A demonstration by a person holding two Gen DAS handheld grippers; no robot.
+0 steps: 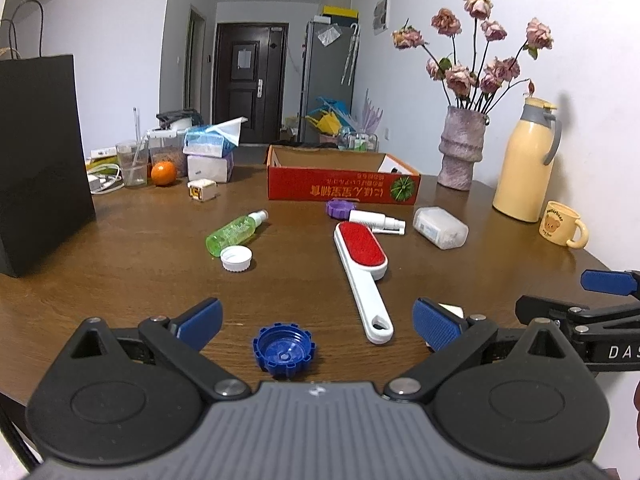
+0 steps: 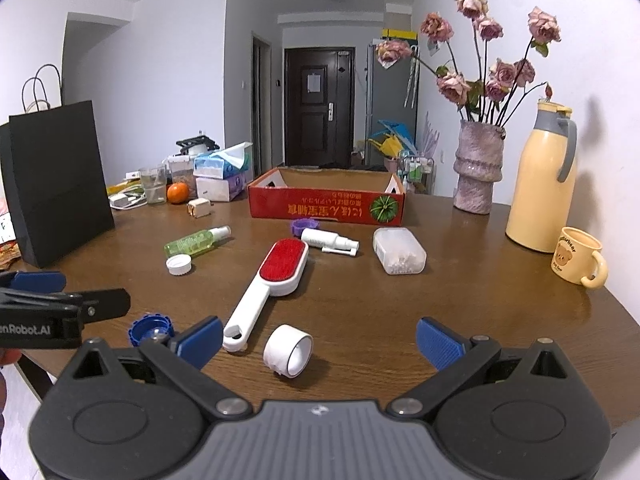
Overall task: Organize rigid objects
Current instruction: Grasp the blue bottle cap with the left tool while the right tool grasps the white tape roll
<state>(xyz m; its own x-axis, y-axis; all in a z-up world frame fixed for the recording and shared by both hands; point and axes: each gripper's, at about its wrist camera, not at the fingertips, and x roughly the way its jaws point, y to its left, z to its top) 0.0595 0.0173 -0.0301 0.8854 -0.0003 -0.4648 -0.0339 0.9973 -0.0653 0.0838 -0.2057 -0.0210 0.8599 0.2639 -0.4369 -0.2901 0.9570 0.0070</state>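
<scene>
Between the left gripper's [image 1: 316,322] spread jaws sits the blue ridged plastic cap [image 1: 284,354]; right gripper [image 2: 320,340], also spread, frames the white tape roll [image 2: 288,350].

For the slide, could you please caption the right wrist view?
Open right tool hovers over white tape roll beside red-faced white lint brush on brown wooden table.
</scene>
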